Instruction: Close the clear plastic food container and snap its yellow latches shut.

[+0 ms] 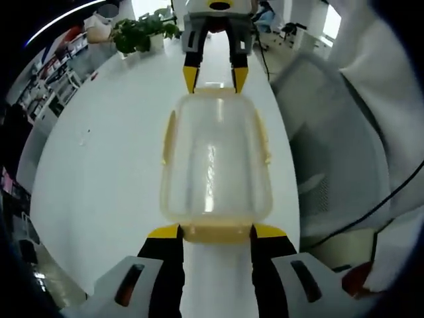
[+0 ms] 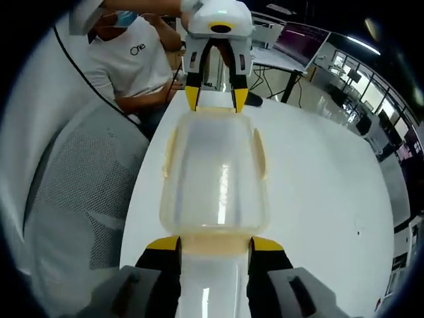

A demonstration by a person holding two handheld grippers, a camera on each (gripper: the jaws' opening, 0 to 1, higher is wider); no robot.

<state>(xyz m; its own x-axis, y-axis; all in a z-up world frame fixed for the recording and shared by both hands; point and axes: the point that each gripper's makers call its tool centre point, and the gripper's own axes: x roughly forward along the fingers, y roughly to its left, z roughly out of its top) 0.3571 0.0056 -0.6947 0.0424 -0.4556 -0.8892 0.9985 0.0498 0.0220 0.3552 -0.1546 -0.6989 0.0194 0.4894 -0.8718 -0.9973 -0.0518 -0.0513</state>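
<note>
The clear food container (image 1: 216,159) with yellow latches (image 1: 218,232) lies lidded on the white bench (image 1: 106,179), between the left gripper (image 1: 216,231) and right gripper (image 2: 214,244), whose parted fingers bracket its end latches without clamping

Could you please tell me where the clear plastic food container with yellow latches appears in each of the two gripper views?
Left gripper view: clear plastic food container at centre, on the white table.
Right gripper view: the container at centre, lengthwise between the two grippers.
Shared landmark: the grey mesh office chair beside the table.
</note>
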